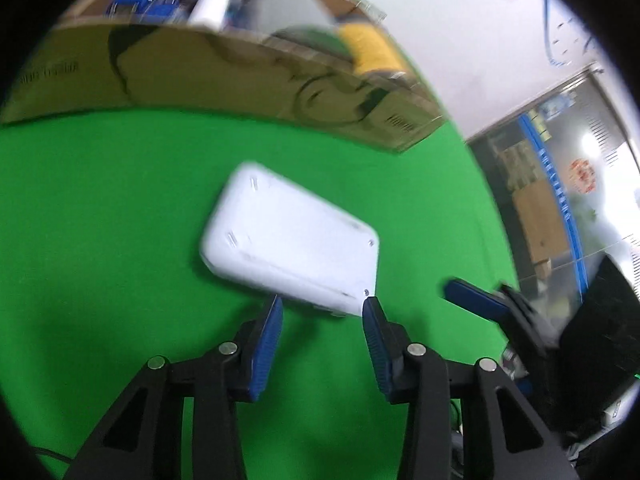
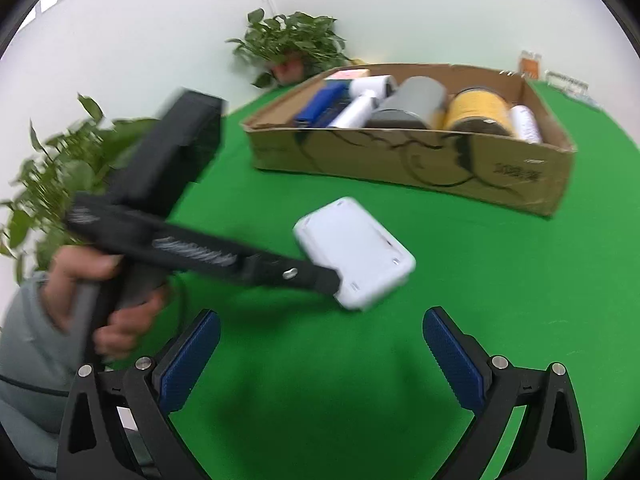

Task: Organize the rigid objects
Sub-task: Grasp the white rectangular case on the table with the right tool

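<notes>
plants (image 2: 288, 46) by wall | green cloth (image 2: 460, 300) on table

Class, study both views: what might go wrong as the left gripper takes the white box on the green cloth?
1. The left gripper reaches only the near corner of the white box, so it may pivot or slip.
2. The cardboard tray already looks crowded, leaving little space.
3. The right gripper is close and could collide.
</notes>
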Action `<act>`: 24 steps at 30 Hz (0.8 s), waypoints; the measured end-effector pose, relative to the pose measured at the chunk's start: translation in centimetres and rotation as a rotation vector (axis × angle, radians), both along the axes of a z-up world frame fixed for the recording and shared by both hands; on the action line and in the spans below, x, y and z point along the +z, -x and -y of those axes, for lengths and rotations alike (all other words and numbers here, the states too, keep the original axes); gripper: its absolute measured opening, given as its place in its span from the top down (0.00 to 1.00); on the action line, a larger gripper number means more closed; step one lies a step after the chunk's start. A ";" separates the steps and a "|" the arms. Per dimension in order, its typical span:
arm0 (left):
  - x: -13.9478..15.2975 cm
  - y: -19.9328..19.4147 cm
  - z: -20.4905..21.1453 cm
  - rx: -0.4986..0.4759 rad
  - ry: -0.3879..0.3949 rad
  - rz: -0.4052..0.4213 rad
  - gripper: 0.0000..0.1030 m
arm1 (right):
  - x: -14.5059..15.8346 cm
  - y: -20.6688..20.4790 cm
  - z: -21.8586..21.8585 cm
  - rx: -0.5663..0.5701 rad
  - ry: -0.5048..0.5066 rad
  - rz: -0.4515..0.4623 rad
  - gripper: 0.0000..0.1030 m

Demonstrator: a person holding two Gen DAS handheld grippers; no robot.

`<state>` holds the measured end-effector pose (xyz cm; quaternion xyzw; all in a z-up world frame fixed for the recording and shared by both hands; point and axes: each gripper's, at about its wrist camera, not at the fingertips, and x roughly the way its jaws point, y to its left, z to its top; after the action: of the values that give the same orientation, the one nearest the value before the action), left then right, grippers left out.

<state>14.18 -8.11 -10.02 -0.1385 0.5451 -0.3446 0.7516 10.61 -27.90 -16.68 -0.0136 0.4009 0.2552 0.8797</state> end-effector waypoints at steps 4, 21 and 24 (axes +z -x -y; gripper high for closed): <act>2.5 0.7 -3.3 0.112 0.067 0.038 0.39 | -1.3 -2.7 -1.3 0.092 0.173 0.046 0.01; -1.7 4.3 -3.2 0.108 0.096 -0.009 0.26 | -3.9 -1.0 -2.4 0.009 0.174 -0.124 0.38; -2.9 4.3 -2.5 0.086 0.139 -0.060 0.27 | -3.8 0.8 -2.4 -0.063 0.099 -0.174 0.38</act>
<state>9.92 -5.58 -12.88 -0.2237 0.5358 -0.3448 0.7375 9.81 -25.46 -20.46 -0.0223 0.4884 0.2074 0.8473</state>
